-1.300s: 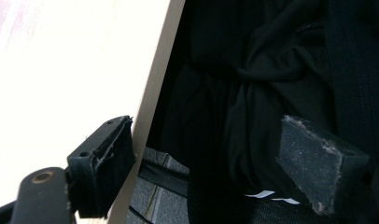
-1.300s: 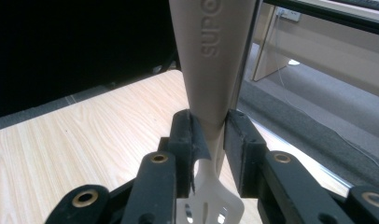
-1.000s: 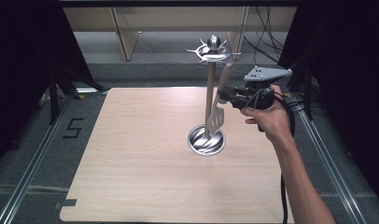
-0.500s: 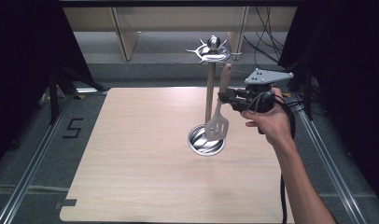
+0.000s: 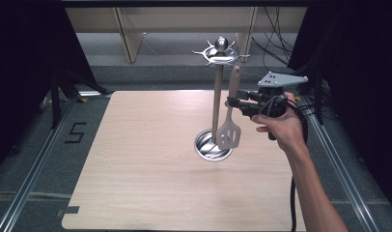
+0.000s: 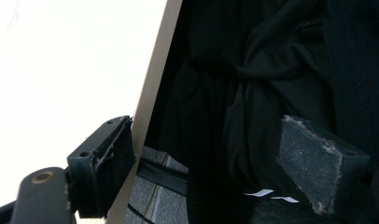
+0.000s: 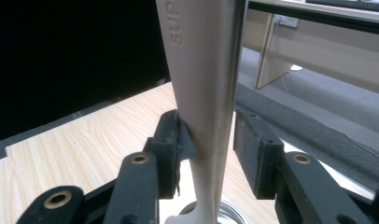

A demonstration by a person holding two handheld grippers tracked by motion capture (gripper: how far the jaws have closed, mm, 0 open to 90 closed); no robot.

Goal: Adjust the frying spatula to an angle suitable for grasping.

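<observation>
The right gripper [image 5: 232,103] is clamped on the handle of the spatula [image 5: 229,126], holding it upright just beside the pole of the utensil stand [image 5: 216,96]. A second ago the spatula's slotted blade hung low, over the round base of the stand [image 5: 212,146]; since then it has risen, so the blade sits higher and the top of the handle now reaches close under the ring of hooks at the stand's top [image 5: 220,54]. That suggests the spatula is being brought up to be hung on a hook, with the hooking itself not yet done. In the right gripper view the handle [image 7: 197,88] sits between the pads, with the pole of the stand right next to it. The left gripper [image 6: 215,163] is away from the stand, its jaws spread apart with nothing between them, facing dark cloth
</observation>
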